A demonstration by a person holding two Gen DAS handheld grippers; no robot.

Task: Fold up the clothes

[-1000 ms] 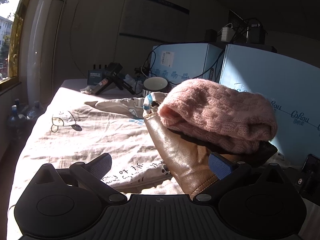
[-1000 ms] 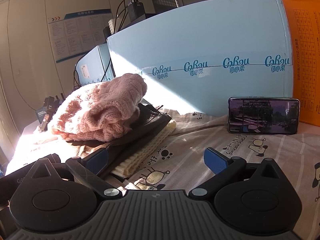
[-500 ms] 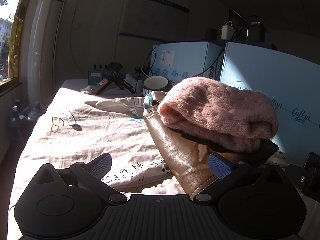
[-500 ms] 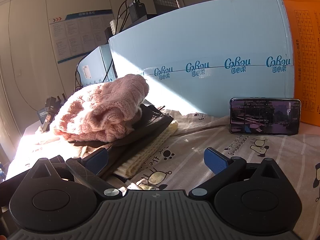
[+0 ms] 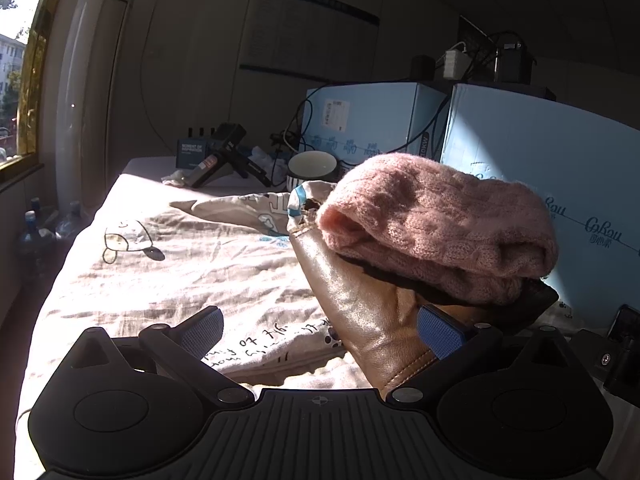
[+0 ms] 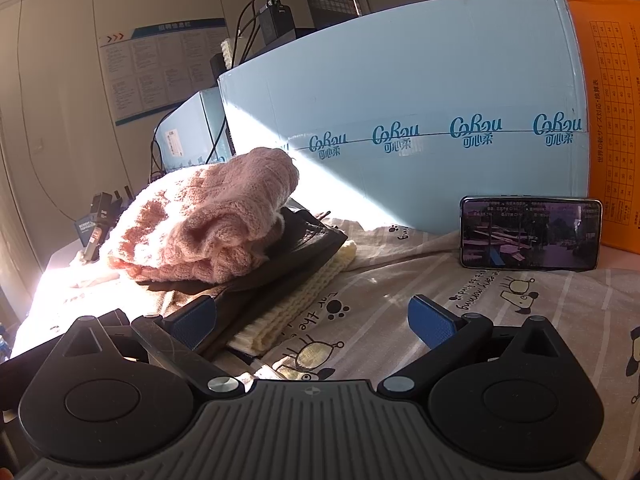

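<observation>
Clothes sit stacked on the printed sheet [image 6: 500,320] near the blue boxes [image 6: 400,80]: brown leather garment [image 5: 360,312] lowest, pink knit sweater [image 5: 440,224] on top. Left tool [image 5: 320,328] and right tool [image 6: 312,316] both gape wide, holding nothing.

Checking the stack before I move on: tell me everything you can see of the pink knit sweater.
The pink knit sweater is a chunky cable knit, folded into a thick, rounded bundle with a rolled edge showing. It lies on top of the pile, resting on a dark garment. Sunlight streaks it. Neither tongs touch it.
</observation>
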